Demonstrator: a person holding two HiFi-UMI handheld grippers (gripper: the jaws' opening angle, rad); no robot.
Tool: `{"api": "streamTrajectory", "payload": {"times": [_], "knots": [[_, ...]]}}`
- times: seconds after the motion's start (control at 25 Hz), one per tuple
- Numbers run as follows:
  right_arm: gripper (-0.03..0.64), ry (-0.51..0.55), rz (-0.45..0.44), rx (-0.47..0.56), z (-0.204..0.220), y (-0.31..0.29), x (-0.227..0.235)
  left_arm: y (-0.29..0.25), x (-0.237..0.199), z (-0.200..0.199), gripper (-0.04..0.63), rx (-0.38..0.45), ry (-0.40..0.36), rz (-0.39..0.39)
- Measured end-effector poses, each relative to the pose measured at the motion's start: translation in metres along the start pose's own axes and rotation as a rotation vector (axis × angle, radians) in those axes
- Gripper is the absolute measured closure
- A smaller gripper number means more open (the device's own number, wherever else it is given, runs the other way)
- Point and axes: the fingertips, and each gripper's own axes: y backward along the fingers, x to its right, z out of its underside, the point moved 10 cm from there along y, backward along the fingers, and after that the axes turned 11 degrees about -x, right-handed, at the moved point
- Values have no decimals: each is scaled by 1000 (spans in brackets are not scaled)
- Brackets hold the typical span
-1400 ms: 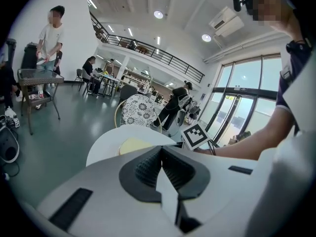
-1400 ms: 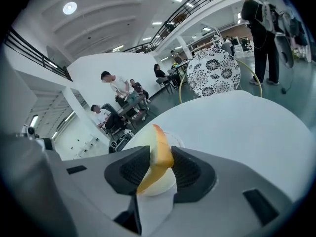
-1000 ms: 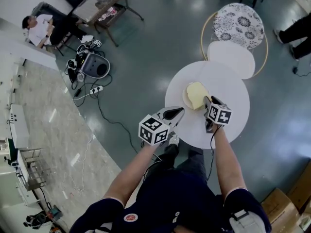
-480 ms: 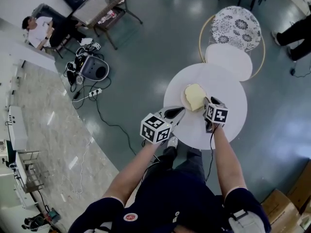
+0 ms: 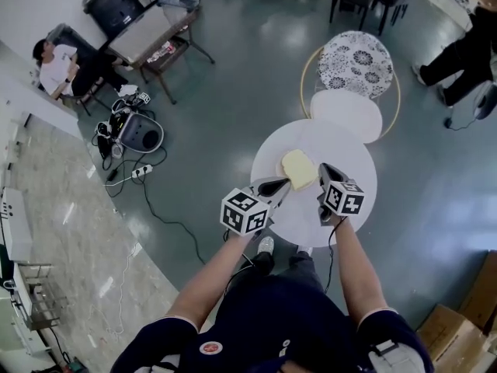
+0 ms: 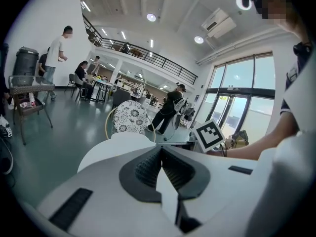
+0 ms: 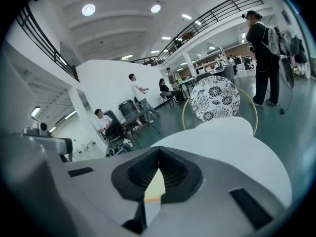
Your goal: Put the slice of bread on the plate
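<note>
Resting bread slice (image 5: pixel 299 169) on plate (image 5: pixel 280 166)

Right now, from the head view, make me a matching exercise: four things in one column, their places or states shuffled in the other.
1. slice of bread
2. patterned chair
3. cardboard box
4. left gripper

A. on the floor, lower right corner
B. jaws together, empty
C. on the plate
D. beyond the white table

Pairs: 1-C, 2-D, 3-A, 4-B

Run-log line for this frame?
bread: on plate | left gripper: shut, empty | right gripper: just closed, empty
</note>
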Motion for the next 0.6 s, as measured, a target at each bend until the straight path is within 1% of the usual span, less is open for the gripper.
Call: {"api": "streamTrajectory", "payload": {"times": [0.08,0.16,0.4,0.6], "knots": [[611,1,-51,34,-6,16,-9,0,6,-7,589,19,-8,16],[611,13,-83,63,-12,30,-16,-2,11,-13,589,36,-18,32],[612,74,-138,151,-27,76,-42,-1,28,-28,589,77,-38,78],[612,127,-169,234,-39,110,-57,-1,44,-44,589,101,-76,104]]}}
